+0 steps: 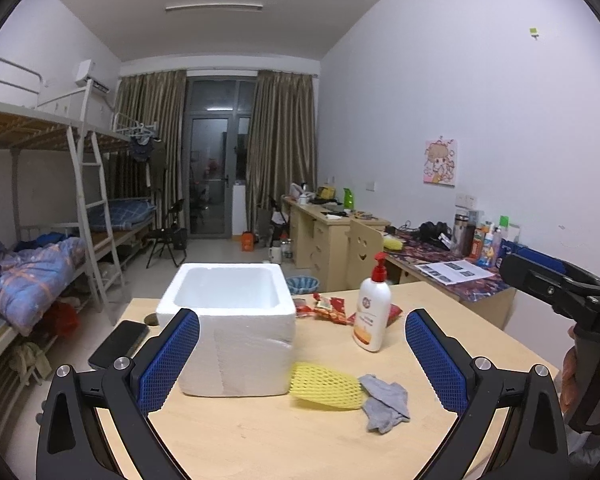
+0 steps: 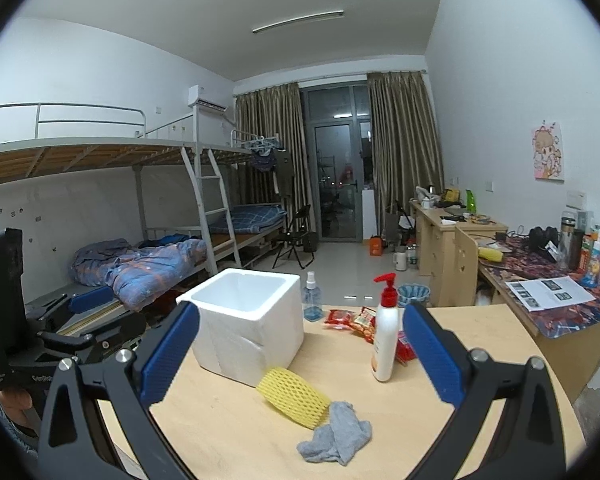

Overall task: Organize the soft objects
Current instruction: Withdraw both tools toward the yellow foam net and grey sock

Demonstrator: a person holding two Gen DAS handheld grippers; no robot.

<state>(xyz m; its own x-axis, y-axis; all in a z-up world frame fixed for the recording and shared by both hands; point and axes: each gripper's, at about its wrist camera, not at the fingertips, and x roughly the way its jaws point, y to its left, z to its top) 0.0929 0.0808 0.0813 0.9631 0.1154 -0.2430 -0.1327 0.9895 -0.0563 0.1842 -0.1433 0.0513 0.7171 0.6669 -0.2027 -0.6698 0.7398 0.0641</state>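
Observation:
A white foam box (image 1: 230, 322) (image 2: 248, 324) stands open-topped on the wooden table (image 1: 260, 440) (image 2: 240, 436). In front of it, to its right, lies a yellow foam net sleeve (image 1: 326, 386) (image 2: 294, 396), touching a crumpled grey cloth (image 1: 384, 402) (image 2: 336, 438). My left gripper (image 1: 302, 354) hovers open above the near table edge, blue pads wide apart, nothing between them. My right gripper (image 2: 300, 354) is open too and holds nothing. In the left wrist view the right gripper's black body (image 1: 560, 292) shows at the far right, held by a hand.
A white pump bottle with a red top (image 1: 372, 312) (image 2: 386, 336) stands right of the box, red snack packets (image 1: 330, 310) (image 2: 352, 320) behind it. A black phone (image 1: 118, 344) lies at the table's left edge. A small spray bottle (image 2: 311, 298) stands behind the box.

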